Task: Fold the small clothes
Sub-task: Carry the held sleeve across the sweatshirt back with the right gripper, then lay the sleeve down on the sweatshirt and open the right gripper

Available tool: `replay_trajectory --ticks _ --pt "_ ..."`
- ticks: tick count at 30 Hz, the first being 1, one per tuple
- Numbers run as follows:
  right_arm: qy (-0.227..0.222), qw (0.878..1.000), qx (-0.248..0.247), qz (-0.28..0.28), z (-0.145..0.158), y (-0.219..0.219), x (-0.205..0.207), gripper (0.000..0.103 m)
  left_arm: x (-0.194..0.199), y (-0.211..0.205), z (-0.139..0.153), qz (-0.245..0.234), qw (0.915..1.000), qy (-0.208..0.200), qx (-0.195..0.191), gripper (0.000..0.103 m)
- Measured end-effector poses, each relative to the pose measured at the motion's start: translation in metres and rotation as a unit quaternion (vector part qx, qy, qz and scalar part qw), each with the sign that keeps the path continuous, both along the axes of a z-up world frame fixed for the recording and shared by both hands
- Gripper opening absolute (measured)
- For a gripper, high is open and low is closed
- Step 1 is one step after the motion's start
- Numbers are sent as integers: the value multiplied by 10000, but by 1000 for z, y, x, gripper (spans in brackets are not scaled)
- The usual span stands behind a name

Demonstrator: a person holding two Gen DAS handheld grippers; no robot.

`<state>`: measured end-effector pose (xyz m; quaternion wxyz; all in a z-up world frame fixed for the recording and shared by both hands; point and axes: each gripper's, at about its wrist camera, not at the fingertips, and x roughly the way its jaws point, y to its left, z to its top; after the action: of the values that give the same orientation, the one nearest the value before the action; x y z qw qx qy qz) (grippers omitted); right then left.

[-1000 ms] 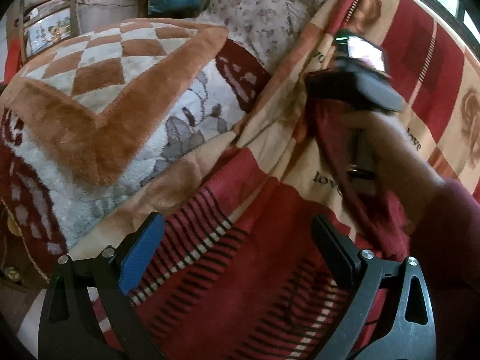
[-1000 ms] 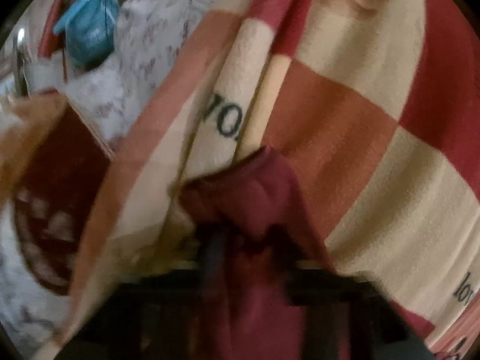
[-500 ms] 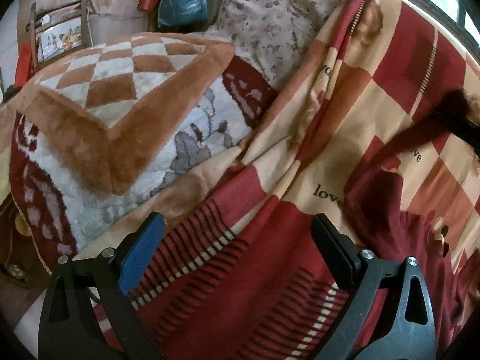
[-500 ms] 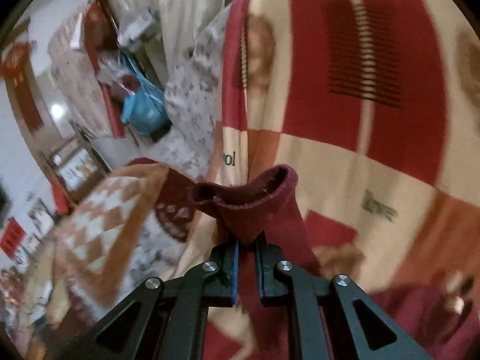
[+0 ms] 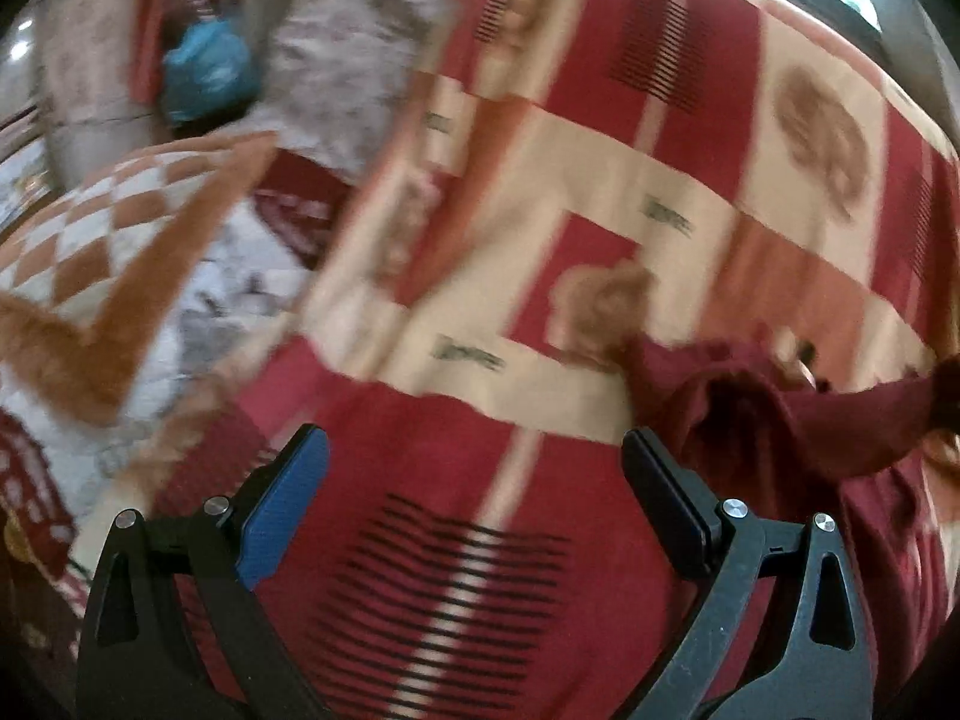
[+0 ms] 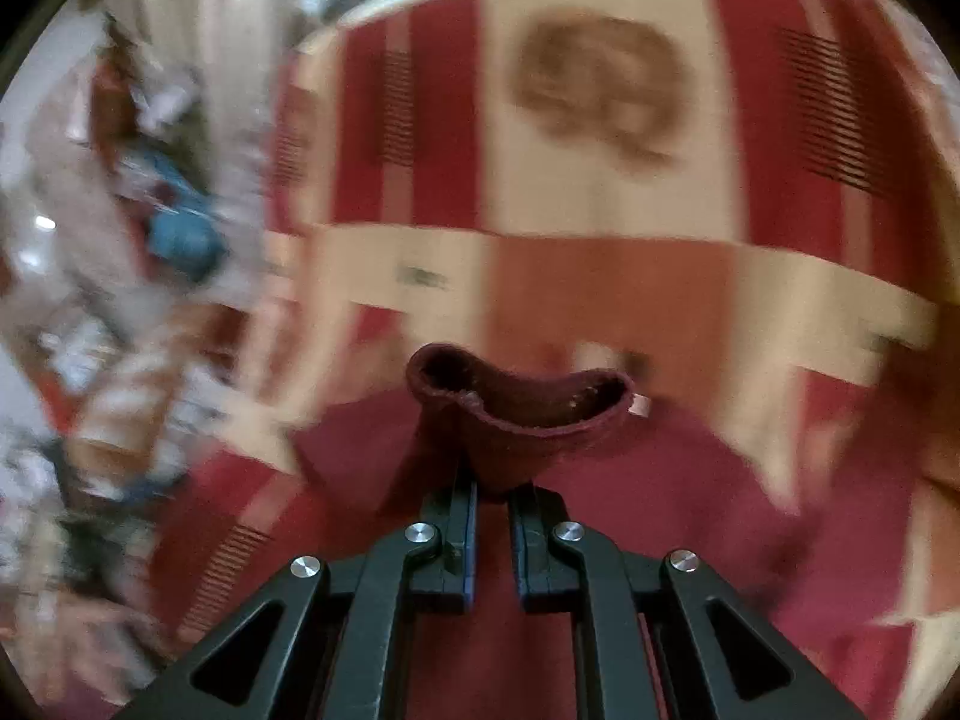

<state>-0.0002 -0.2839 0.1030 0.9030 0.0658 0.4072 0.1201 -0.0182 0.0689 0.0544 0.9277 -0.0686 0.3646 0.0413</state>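
Your right gripper (image 6: 492, 483) has swung the dark red garment (image 6: 522, 414) out over the bed (image 5: 600, 180), clenched on its edge. Your left gripper (image 5: 474, 474) is wide apart, holding nothing; the cloth lies just to its right.

We see matt black plastic on the left gripper (image 5: 474, 480), one finger (image 5: 282, 507) faced with a smooth blue pad and bright metal screws at the joints. The right gripper (image 6: 492, 501) shows the same matt black plastic and shiny metal screws, a thin blue edge along one pad. Between its pads sits soft maroon cloth, a knitted-looking garment (image 6: 522, 414) with a stitched hem. Beneath lies a woven red and cream blanket (image 5: 600, 192), matt and slightly fuzzy. At far left, a plush orange-and-white checked blanket (image 5: 120, 240) looks thick and fleecy. A blue bag (image 5: 204, 72) appears faintly glossy, though blurred.
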Motion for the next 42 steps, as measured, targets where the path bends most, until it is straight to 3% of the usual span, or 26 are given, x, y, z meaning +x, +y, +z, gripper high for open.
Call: replay_trajectory --ticks 3,6,8,10,12,14,16,19,21,25,28,30,33,36,40,42 --pt "275 9983 -377 -348 -33 -33 -2 8 5 -25 -10 -306 9993 204 18 98" --pt "998 9922 -298 -688 -67 -67 0 9 8 -40 -22 -478 9979 425 21 98" --pt "1225 9859 -475 -1040 -72 -81 -5 13 9 -44 -29 -441 9974 543 179 98" --pt "1070 9888 -156 -1030 -58 -83 -15 16 15 -46 -37 -407 9962 694 333 98" --pt "868 9924 115 -863 -41 -70 -18 40 21 -45 -42 -288 9954 789 459 98" --pt "666 9964 456 -261 -25 -33 -11 41 26 -43 -44 -92 9936 868 723 98" --pt "751 9929 762 528 -22 13 -1 41 29 -35 -42 89 9928 829 860 98" --pt "1149 9740 1222 1523 -43 92 14 41 27 -13 -31 412 9929 657 899 98" --pt "1296 9693 1139 1753 -63 135 25 41 26 3 -26 706 9912 551 979 98" --pt "1019 9802 737 1530 -92 181 51 41 23 32 -20 1059 9904 509 722 98" --pt "746 9865 756 1250 -104 196 74 41 23 41 -17 1155 9903 478 608 98" --pt "889 9762 1235 1543 -107 211 79 43 24 42 -15 1174 9902 433 612 98" --pt "812 9753 1117 1726 -104 228 74 43 26 42 -13 1249 9892 389 663 98" --pt "989 9712 1400 1654 -109 218 73 43 28 40 -13 1212 9906 351 527 98" --pt "1459 9589 1556 1870 -91 192 48 43 31 19 -8 876 9943 190 569 98" --pt "1287 9627 1516 1836 -75 163 27 44 31 9 -5 674 9966 89 460 98"
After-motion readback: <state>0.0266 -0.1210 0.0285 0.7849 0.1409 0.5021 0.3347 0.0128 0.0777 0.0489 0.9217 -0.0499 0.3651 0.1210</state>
